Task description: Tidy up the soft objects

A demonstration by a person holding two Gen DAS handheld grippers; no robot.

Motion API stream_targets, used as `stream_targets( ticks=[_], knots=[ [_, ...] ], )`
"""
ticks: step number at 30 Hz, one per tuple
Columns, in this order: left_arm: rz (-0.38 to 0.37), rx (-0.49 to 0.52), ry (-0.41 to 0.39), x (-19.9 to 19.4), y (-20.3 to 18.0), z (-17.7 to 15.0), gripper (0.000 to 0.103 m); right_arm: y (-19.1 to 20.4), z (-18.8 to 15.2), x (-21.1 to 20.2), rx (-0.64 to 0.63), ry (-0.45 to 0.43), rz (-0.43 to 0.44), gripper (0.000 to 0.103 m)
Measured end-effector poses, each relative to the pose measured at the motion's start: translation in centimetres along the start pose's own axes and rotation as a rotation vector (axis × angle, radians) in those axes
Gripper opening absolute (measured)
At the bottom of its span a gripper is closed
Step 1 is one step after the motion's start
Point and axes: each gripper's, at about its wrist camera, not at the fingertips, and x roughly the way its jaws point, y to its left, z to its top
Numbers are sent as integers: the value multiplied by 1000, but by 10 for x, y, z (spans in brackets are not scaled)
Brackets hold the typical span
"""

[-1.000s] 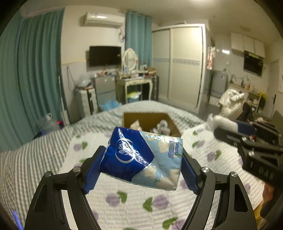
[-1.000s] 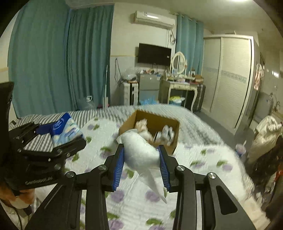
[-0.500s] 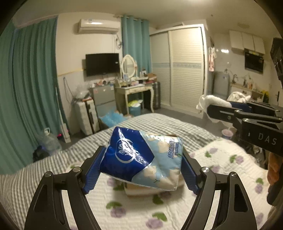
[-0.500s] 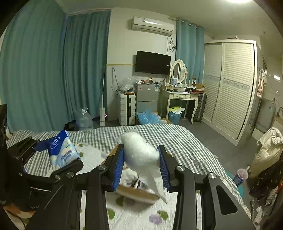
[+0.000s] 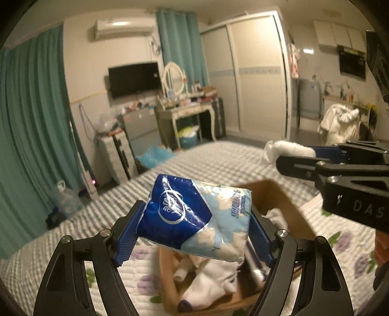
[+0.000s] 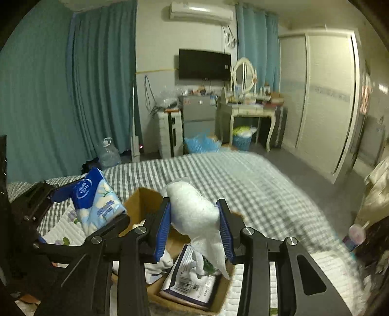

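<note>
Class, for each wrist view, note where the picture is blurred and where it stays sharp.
Left wrist view: the tissue pack in the left tongs is sharp, the cardboard box beneath is smeared. Right wrist view: the white sock is sharp, the checked bedspread streaks.

Home bedroom, lived-in. Bed [image 6: 243,179] with grey checked cover and floral quilt [image 5: 345,233], teal curtains [image 6: 102,80], wall-mounted TV [image 6: 204,64], air conditioner [image 6: 201,11] above, dressing table [image 6: 250,111] with oval mirror [image 6: 243,75], sliding-door wardrobe [image 6: 325,97], small fridge [image 6: 198,114], clothes heaped at right [image 5: 340,124].
</note>
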Motion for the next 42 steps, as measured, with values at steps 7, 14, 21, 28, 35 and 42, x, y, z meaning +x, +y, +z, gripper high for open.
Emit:
stream_targets(
  ticks=[7, 14, 21, 28, 35, 42],
  knots=[
    [-8, 36, 70, 36, -17, -21, 79, -22, -24, 65, 52, 96, 9, 37],
    [-47, 38, 87, 38, -22, -18, 84, -24, -35, 80, 72, 109, 23, 42],
    [-20, 30, 75, 21, -19, 0, 91, -28, -23, 49, 110, 61, -14, 68],
    [17, 4, -14, -56, -11, 43, 91, -20, 15, -37, 98, -16, -58, 68],
    [40, -9, -210, -200, -4, 93, 94, 11, 60, -184, 53, -164, -99, 73],
    [18, -39, -386, -320, 5, 96, 100, 53, 65, -318, 16, -309, -133, 92]
  ],
)
